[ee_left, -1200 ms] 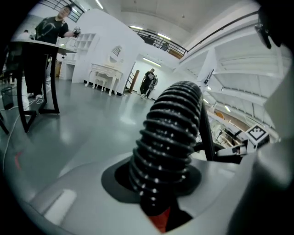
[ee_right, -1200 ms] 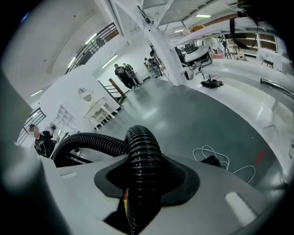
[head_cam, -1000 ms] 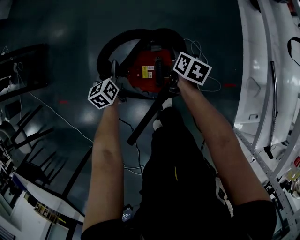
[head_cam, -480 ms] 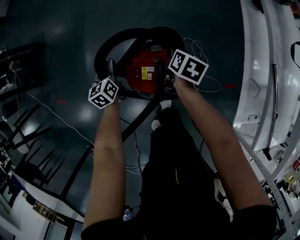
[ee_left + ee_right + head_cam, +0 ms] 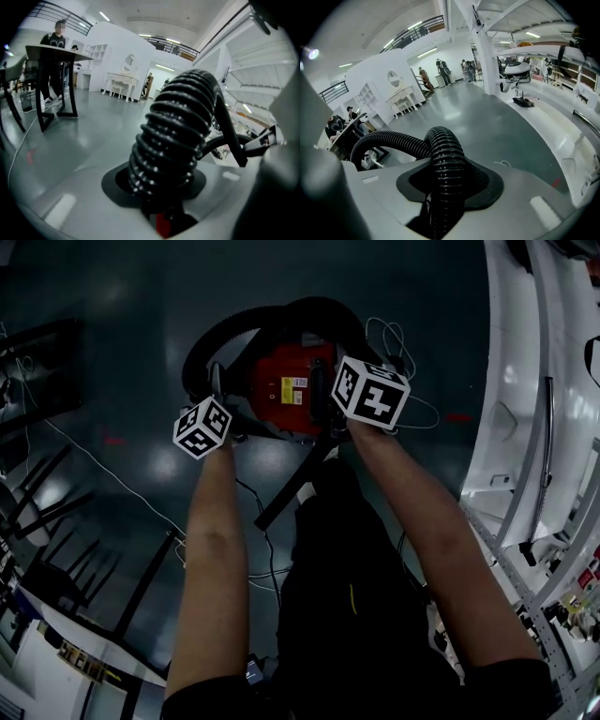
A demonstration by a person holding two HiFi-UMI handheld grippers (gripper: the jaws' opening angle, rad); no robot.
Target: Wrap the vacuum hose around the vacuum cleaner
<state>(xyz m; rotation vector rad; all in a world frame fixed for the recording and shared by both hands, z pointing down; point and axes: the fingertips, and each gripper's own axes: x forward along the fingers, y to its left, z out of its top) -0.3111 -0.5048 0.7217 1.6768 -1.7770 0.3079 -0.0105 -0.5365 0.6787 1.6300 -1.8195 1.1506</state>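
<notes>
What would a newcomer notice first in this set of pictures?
The red vacuum cleaner on the dark floor, top centre of the head view, stands out first. A black ribbed hose curls round its top and left there and fills both gripper views close up. The left gripper and right gripper each clamp it in their jaws; the left's have just opened a little.

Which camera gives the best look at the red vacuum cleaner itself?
The head view: it looks down on the red vacuum cleaner, with the hose curving round it. The left gripper view shows mostly hose and just a red sliver beneath it; the right gripper view shows only hose.
</notes>
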